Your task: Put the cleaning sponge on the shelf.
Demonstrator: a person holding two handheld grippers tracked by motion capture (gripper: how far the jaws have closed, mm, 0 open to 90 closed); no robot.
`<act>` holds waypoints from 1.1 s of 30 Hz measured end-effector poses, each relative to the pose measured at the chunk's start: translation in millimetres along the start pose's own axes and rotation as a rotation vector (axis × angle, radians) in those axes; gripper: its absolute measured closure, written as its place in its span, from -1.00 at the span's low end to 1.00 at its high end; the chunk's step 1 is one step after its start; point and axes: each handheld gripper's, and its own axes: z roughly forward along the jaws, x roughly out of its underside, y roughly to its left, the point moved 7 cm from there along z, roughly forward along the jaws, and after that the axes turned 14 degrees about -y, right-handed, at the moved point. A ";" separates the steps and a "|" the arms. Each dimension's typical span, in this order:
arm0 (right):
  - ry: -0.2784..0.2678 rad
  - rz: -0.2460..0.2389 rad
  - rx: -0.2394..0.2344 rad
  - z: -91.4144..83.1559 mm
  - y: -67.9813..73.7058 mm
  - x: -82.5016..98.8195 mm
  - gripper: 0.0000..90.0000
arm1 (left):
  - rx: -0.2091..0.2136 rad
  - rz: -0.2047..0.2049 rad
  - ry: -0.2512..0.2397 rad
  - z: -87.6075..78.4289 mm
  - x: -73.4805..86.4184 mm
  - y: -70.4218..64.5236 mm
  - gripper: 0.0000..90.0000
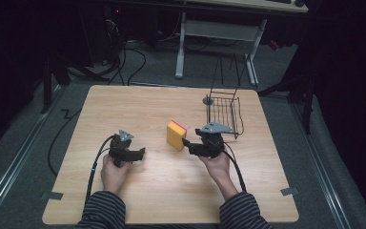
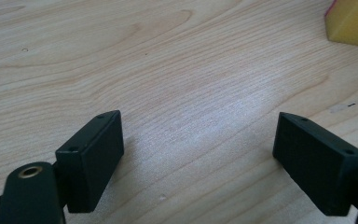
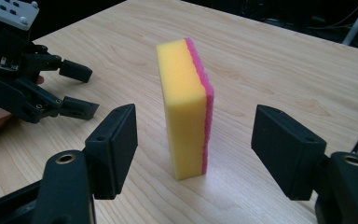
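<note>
Right gripper view: right tool (image 3: 193,154) jaws apart, flanking upright yellow-and-pink sponge block (image 3: 186,107) on light wooden table (image 1: 138,102), untouched. Left tool (image 1: 134,153) apart, idle. Black wire basket (image 1: 224,114) empty; grasp apparently pending.

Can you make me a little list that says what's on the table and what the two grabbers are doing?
table: wooden
sponge: yellow with a pink side, standing on end mid-table
basket: black wire, far right part of the table
left gripper: open, over bare wood, holding nothing
right gripper: open, pointed at the sponge, not touching it
hands: one holds each gripper
</note>
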 end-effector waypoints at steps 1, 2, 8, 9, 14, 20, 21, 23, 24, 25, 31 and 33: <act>0.003 -0.003 0.000 2.5 0.4 -0.2 -0.30 | 0.000 0.000 0.000 0.0 0.0 0.0 -0.63; 0.008 -0.004 -0.001 4.2 0.8 -0.2 -0.30 | 0.000 0.000 0.000 0.0 0.0 0.0 -0.62; 0.020 -0.014 0.003 13.9 1.3 -0.5 -0.30 | 0.000 0.000 0.000 0.0 0.0 0.0 -0.63; 0.022 -0.014 0.004 15.4 1.0 -0.5 -0.30 | 0.000 0.000 0.000 0.0 0.0 0.0 -0.63; 0.032 -0.003 0.003 23.1 1.2 2.0 -0.29 | 0.000 0.000 0.000 0.0 0.0 0.0 -0.63; 0.050 0.014 -0.002 31.6 -1.2 8.6 -0.26 | 0.001 0.001 0.000 0.0 0.0 0.1 -0.63; 0.056 0.023 0.000 33.2 -1.3 10.3 -0.25 | 0.001 0.001 0.000 0.0 0.0 0.0 -0.63; 0.071 0.030 -0.003 36.9 -2.5 14.1 -0.24 | 0.001 0.001 0.000 0.0 0.0 0.1 -0.63; 0.076 0.030 -0.003 38.9 -3.4 16.1 -0.24 | 0.001 0.000 0.000 0.0 0.0 0.0 -0.63; 0.082 0.031 -0.004 40.5 -4.1 18.0 -0.23 | 0.001 0.001 0.000 0.0 0.0 0.1 -0.63; 0.096 0.044 -0.005 47.5 -7.0 25.4 -0.18 | 0.001 0.001 0.000 0.0 0.0 0.1 -0.63; 0.108 0.054 -0.004 49.9 -7.0 28.4 -0.17 | 0.001 0.000 0.000 0.0 0.0 0.1 -0.62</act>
